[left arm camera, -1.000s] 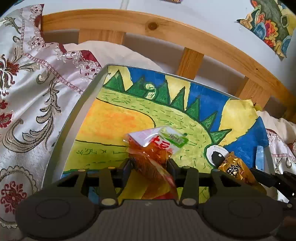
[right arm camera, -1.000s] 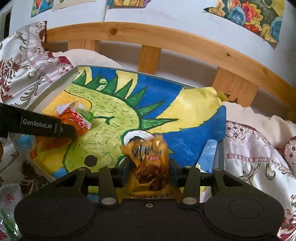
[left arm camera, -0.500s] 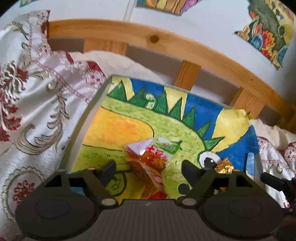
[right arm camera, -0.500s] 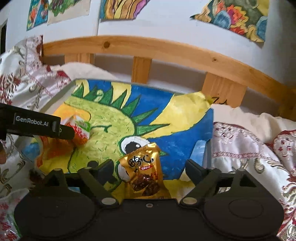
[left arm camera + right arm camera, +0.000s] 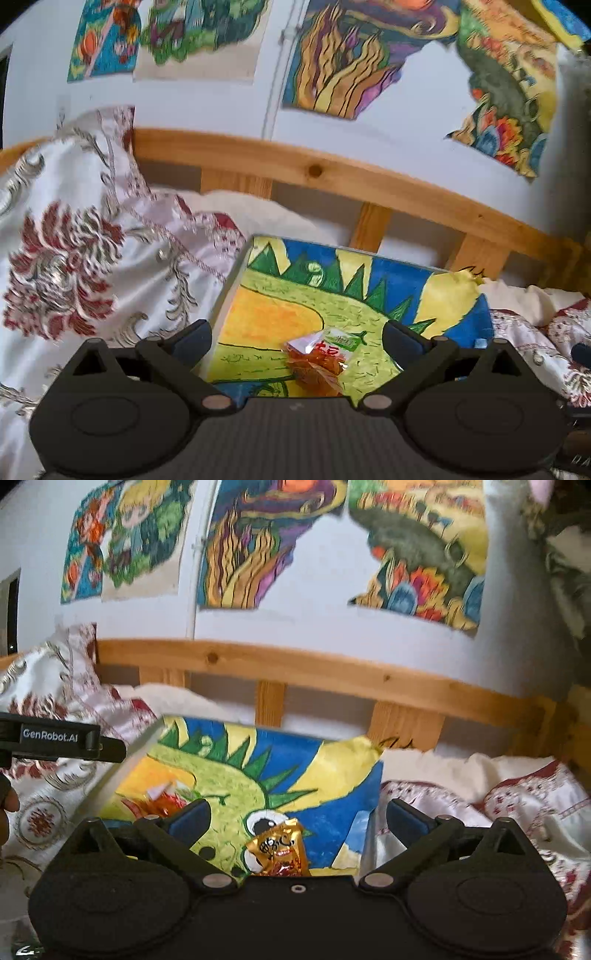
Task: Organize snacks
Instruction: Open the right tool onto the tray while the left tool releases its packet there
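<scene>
Snacks lie free: orange packet [image 5: 319, 360] between opening left gripper [image 5: 297, 341] jaws, untouched; gold packet [image 5: 282, 851] likewise under right gripper [image 5: 297, 819]. Both on painted board [image 5: 266, 321], bed quilt [image 5: 92, 266], wooden headboard [image 5: 332, 173].

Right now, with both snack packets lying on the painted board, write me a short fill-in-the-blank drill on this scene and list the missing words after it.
1. The orange packet lies on the painted board, and the left tool has jaws that are ____ around nothing.
2. The packet in front of the right tool has a shiny ____ wrapper.
3. Behind the board runs a headboard rail made of ____.

Missing words: opening; gold; wood
</scene>
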Action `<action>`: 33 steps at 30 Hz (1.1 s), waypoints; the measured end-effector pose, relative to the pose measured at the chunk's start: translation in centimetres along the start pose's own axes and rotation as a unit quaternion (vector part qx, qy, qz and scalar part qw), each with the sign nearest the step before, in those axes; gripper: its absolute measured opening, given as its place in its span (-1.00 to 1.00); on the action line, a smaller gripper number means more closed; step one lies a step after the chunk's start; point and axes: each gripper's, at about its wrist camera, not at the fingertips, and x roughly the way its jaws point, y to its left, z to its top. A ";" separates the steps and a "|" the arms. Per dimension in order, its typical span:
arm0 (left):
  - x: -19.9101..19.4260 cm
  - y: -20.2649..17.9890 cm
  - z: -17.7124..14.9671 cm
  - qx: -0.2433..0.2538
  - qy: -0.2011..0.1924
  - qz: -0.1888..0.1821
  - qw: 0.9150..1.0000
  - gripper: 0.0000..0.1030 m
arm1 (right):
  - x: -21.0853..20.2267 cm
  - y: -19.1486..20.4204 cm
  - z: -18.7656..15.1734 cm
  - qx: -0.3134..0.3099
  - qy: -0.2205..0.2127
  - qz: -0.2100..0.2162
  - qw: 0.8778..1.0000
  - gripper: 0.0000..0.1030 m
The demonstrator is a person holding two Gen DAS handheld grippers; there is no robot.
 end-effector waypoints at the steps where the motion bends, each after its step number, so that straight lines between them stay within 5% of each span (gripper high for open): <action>1: -0.8 0.0 0.0 0.005 -0.005 -0.001 1.000 0.97 | -0.8 0.0 0.1 0.000 -0.006 -0.001 1.000 0.98; 17: -12.3 1.2 -5.0 0.050 -0.026 -0.012 0.998 0.99 | -13.0 0.8 -1.4 0.009 -0.057 0.032 0.998 0.98; 33: -17.2 0.7 -8.9 0.090 -0.034 -0.037 0.995 0.99 | -19.9 2.6 -4.6 -0.030 -0.093 0.059 0.993 0.99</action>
